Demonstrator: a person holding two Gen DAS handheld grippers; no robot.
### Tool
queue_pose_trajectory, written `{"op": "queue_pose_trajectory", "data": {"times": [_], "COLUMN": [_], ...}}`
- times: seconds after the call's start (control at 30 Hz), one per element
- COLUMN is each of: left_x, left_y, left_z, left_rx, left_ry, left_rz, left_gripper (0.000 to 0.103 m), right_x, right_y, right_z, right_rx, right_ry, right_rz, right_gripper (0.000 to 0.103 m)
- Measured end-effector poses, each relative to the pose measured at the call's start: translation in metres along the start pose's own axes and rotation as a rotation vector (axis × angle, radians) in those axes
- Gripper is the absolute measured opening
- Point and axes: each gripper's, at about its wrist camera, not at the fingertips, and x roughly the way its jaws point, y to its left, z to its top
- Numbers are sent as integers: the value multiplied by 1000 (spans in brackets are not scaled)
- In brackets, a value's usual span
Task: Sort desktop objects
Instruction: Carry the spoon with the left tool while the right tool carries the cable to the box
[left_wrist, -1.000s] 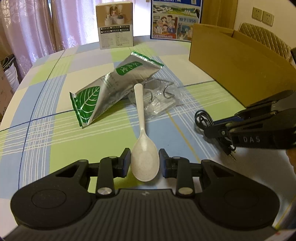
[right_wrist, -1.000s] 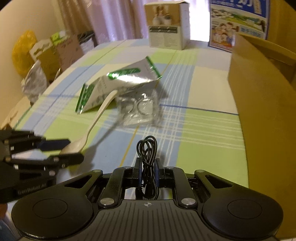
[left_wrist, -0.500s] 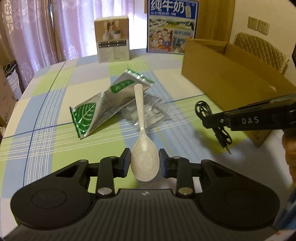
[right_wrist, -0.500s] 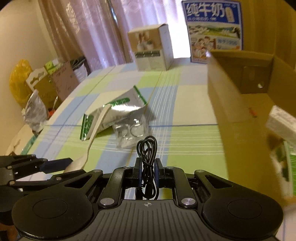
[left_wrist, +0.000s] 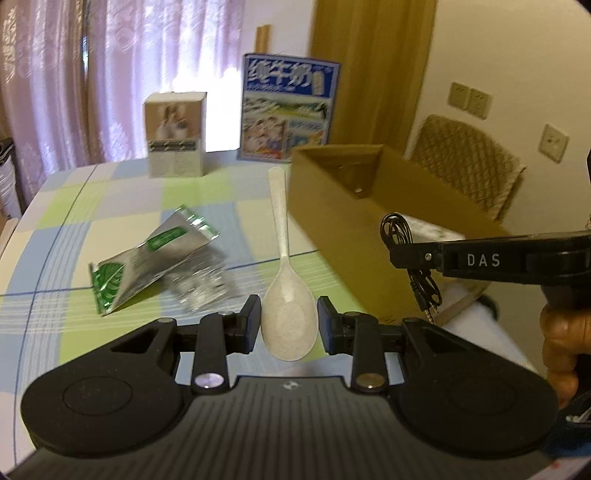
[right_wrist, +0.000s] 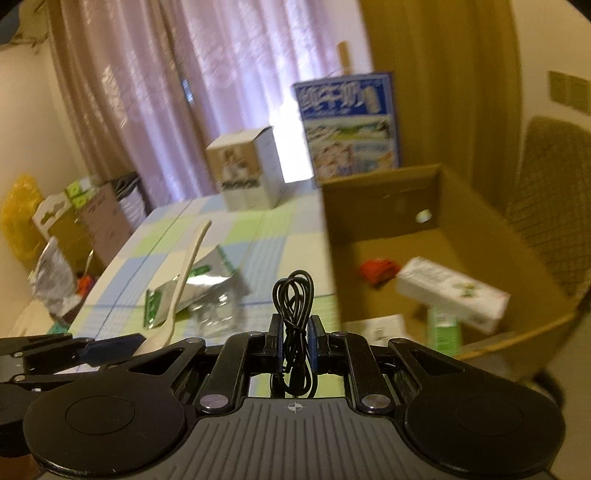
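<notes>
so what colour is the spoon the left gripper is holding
Off-white with fine speckles: the spoon shows best in the left wrist view, its bowl clamped in the left gripper.

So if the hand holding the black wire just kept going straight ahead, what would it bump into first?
Probably the cardboard box. The right gripper, shut on the black cable, points about at its near left wall. Depth is hard to judge, so it might skim the tablecloth beside it.
</notes>
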Motion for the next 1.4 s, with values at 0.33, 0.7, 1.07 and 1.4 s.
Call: {"op": "queue_pose_trajectory", "data": {"times": [0.33,0.7,1.07,1.4], "left_x": [1,25,57,78], "left_y": [-70,-122,-136,-132], "left_z": [27,46,54,62], "left_rx": [47,87,86,67], "left_ry": [-25,-15,17,27], "left_rz": [-88,-146,-150,-153], "left_gripper": [27,27,27,27], "right_x": [-46,-57,-35,-20], "right_y": [-61,-100,-117,-122], "right_z": [18,27,29,33], "right_rx": [31,47,47,39], "right_ry": [-77,-100,-75,-61], "right_rz": [-110,-141,-135,-134], "right_gripper": [10,10,10,10]}}
